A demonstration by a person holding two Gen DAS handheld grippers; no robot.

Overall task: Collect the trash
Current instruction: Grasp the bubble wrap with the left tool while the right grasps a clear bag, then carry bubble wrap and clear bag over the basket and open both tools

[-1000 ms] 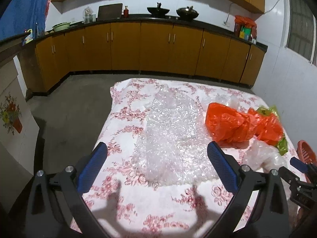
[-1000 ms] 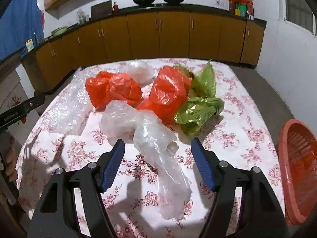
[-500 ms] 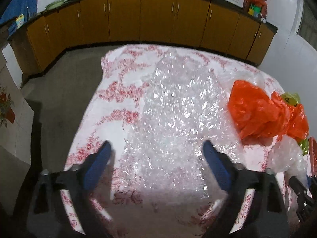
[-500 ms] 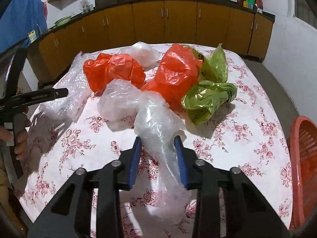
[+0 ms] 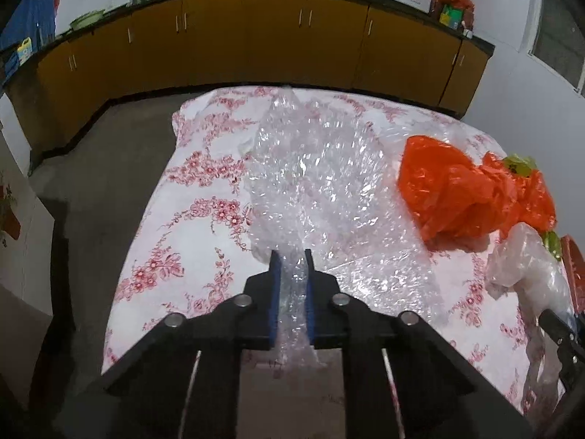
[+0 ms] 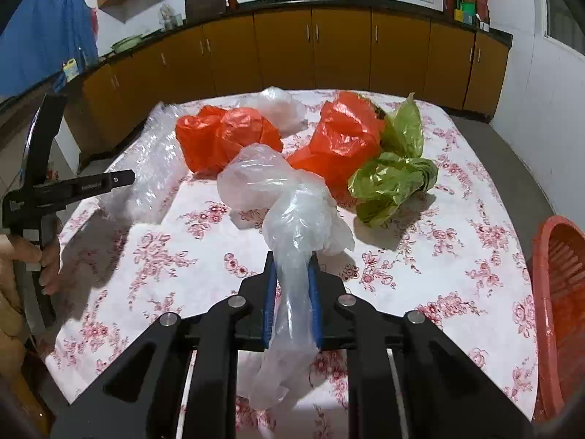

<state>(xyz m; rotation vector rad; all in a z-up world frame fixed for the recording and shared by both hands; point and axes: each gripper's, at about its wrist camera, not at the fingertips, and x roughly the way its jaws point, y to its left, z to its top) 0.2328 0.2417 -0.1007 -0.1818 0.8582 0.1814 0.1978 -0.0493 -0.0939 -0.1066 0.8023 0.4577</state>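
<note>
My left gripper is shut on the near edge of a clear bubble wrap sheet that lies on the flowered tablecloth. My right gripper is shut on a clear plastic bag, whose tail hangs down between the jaws. Behind it lie two orange bags, a green bag and another clear bag. The bubble wrap and the left gripper show at the left of the right wrist view.
A red-orange slatted basket stands off the table's right edge. Brown kitchen cabinets run along the back wall, with grey floor to the left of the table. A hand holds the left gripper.
Both grippers have closed: the left on the bubble wrap edge, the right fully on the clear bag. The left gripper dropped to the sheet and now lifts its edge.
</note>
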